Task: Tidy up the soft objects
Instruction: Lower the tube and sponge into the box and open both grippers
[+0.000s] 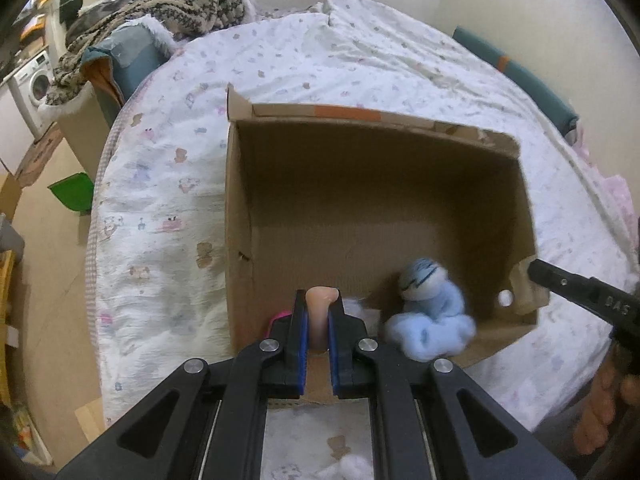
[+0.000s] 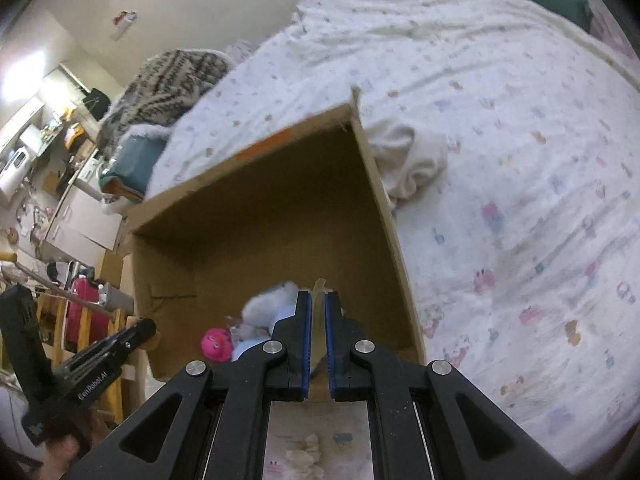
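Note:
An open cardboard box point(image 1: 360, 128) stands on the bed point(image 1: 168, 184). My left gripper point(image 1: 319, 300) is shut on a peach soft limb point(image 1: 320, 312) of a toy at the box's near edge; a pink part point(image 1: 280, 316) shows beside it. A light blue plush point(image 1: 428, 312) lies in the box's near right corner. My right gripper point(image 2: 318, 300) is shut on the box's right-side flap point(image 2: 319, 312), also seen in the left wrist view point(image 1: 528, 288). In the right wrist view the blue plush point(image 2: 264, 308) and a pink toy point(image 2: 216, 344) lie inside the box point(image 2: 380, 184).
A cream cloth point(image 2: 412, 164) lies on the bed beside the box. A patterned blanket point(image 1: 160, 4) is piled at the bed's far left. A green object point(image 1: 72, 196) lies on the floor at left. White fluff point(image 1: 344, 468) lies under my left gripper.

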Demonstrator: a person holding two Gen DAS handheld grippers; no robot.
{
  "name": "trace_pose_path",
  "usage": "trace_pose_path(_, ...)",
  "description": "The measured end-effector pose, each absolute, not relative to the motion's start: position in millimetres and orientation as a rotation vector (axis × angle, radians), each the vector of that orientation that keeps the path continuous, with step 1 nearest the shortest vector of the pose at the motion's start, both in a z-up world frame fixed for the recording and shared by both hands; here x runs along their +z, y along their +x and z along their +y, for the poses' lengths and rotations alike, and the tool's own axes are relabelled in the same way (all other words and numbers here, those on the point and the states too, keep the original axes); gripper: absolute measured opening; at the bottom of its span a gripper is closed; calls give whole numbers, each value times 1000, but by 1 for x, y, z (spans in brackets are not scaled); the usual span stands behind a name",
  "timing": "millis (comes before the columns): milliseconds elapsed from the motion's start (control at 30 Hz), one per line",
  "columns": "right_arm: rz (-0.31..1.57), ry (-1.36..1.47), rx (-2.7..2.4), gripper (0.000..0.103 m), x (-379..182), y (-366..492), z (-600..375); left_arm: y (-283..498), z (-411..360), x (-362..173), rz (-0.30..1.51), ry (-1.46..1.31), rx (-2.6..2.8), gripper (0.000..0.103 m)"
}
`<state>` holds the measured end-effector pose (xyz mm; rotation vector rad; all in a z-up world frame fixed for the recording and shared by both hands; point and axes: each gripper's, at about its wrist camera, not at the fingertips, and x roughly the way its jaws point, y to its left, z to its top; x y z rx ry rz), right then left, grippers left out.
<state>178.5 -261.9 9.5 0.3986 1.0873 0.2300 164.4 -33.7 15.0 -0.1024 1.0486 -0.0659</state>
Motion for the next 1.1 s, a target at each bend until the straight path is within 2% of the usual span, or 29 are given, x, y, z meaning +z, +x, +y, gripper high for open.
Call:
trace_pose_path(733,1162,347,212,8,-15,185,-248,164,-36,3,1041,-112,-85,9)
trace_pose_path(1100,1158,347,218,8,-13,185,-246,162,-34,5,1036,-126,-76,18)
